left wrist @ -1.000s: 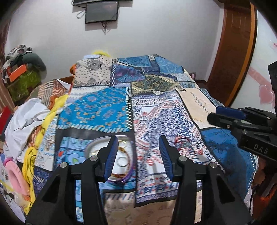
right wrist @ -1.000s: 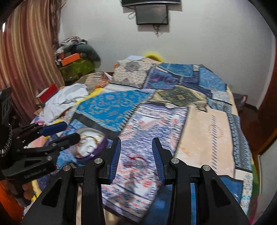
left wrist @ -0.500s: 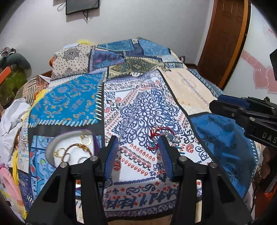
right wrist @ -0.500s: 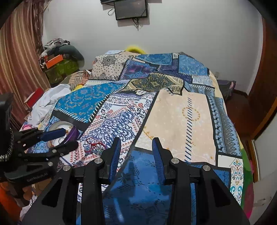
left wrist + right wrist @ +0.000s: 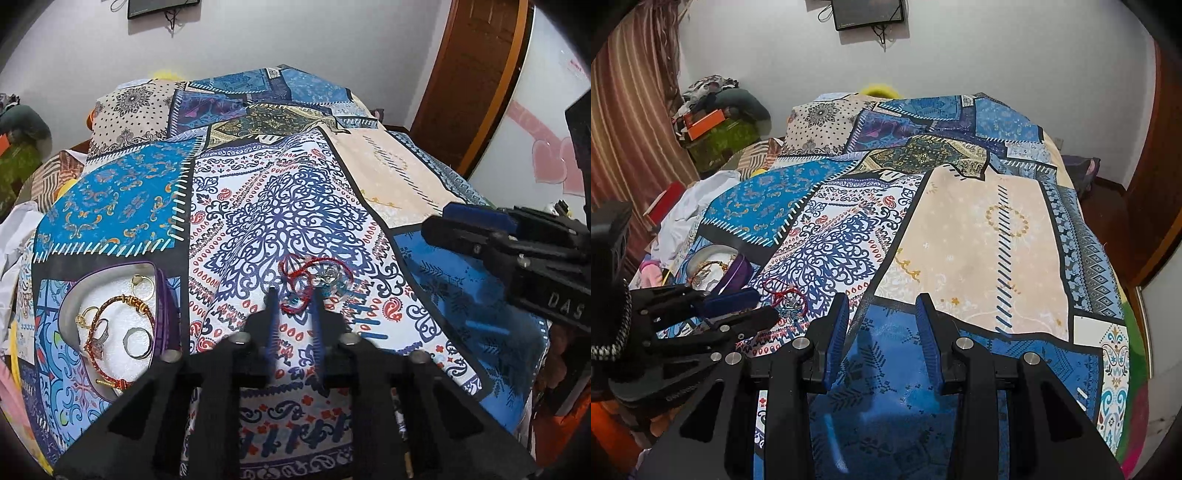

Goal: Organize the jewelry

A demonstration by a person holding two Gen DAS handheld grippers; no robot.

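A red cord bracelet with blue and clear beads (image 5: 314, 275) lies on the patterned bedspread; it also shows in the right wrist view (image 5: 785, 297). My left gripper (image 5: 293, 295) is low over the bracelet, its jaws narrowed around the near part of the cord; whether they grip it is unclear. A purple-rimmed jewelry tray (image 5: 70, 306) to the left holds gold rings, a silver ring and a braided red bracelet (image 5: 110, 325). My right gripper (image 5: 882, 306) is open and empty over the blue patch at the right; it also shows in the left wrist view (image 5: 439, 221).
The patchwork bedspread (image 5: 979, 229) covers the whole bed. Clothes and a white cloth (image 5: 690, 210) are piled at the bed's left side. A wooden door (image 5: 476, 74) stands at the right. A screen (image 5: 868, 13) hangs on the far wall.
My left gripper has moved right from the tray, down onto the red bracelet, and its jaws have narrowed. My right gripper has swung right, over the blue patch.
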